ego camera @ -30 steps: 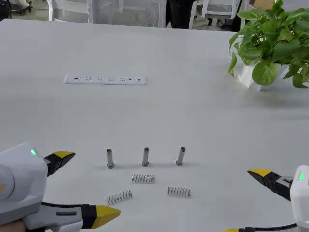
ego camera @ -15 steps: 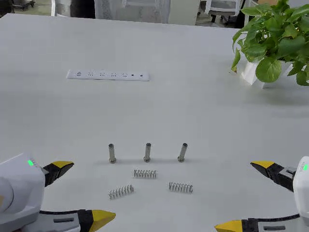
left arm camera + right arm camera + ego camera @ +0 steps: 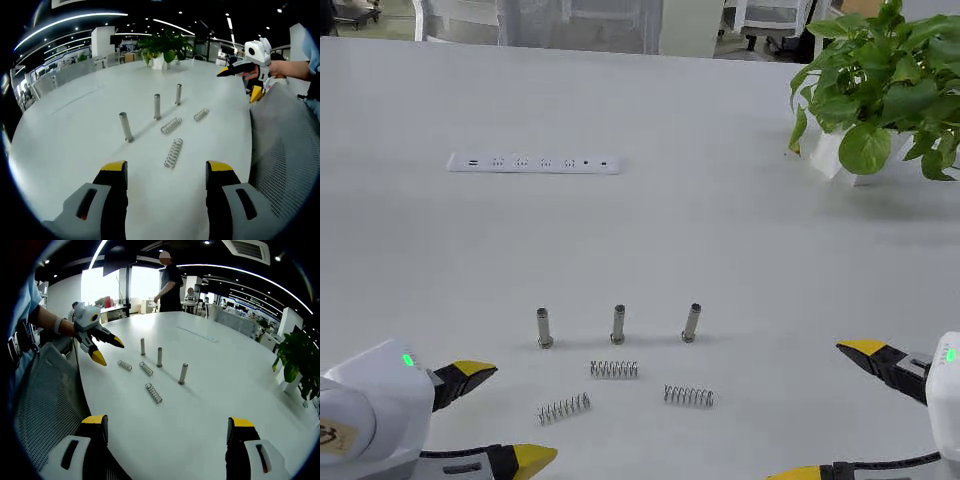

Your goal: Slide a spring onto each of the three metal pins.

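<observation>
The right gripper point(image 3: 168, 422) holds its yellow-tipped jaws wide apart over the near edge of the white table point(image 3: 225, 385). Ahead, the far pin point(image 3: 143, 346), the middle pin point(image 3: 160, 357) and the near pin point(image 3: 183, 374) stand upright in a row, with the far spring point(image 3: 124, 365), the middle spring point(image 3: 146, 368) and the near spring point(image 3: 154, 393) lying beside them, touching none. At the left, the left gripper point(image 3: 109, 351) is held with jaws parted near the far spring, and a power strip point(image 3: 196, 333) lies beyond the pins.
</observation>
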A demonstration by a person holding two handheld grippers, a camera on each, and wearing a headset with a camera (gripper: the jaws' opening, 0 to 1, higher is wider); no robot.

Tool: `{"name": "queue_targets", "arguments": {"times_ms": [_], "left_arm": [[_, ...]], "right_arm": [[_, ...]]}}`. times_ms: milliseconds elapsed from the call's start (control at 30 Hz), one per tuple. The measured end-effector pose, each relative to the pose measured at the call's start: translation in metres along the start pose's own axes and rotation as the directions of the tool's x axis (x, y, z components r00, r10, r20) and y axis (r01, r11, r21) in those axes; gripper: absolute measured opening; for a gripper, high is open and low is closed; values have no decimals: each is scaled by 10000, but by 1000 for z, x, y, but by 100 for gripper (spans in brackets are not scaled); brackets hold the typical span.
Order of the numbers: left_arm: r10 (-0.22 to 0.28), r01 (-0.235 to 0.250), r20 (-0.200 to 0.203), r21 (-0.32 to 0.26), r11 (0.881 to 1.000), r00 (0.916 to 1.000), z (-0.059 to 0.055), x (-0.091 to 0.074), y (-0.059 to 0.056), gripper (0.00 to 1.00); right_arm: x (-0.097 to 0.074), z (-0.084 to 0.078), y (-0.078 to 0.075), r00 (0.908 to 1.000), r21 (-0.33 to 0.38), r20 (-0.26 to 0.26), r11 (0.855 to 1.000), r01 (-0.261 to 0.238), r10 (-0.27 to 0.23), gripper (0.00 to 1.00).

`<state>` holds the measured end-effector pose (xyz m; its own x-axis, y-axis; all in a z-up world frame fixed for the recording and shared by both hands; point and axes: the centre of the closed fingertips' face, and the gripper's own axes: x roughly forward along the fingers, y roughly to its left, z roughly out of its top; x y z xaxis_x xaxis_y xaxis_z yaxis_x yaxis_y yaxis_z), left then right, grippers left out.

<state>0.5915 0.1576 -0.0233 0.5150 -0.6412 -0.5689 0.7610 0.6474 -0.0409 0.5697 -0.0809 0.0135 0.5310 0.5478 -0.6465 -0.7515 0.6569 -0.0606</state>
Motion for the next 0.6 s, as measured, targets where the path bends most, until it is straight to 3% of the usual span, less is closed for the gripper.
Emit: {"name": "queue_targets", "arguments": {"times_ms": [200,433,600], "left_arm": [[-46,62,-513,319,9995,9987,-8,9,1,51],[-249,283,-867,393,9988,9959,-8,15,-1,39],[-337,433,-1171,810,9958,9926,-6,19,-2,31]], "right_arm": [[0,-1,1,10000,61,-30,10000,25,-24,99],[-1,-2,4,10000,123,-1,9999,18,-18,99],[-2,-3,5,10000,169,27,9999,18,-19,99]]}}
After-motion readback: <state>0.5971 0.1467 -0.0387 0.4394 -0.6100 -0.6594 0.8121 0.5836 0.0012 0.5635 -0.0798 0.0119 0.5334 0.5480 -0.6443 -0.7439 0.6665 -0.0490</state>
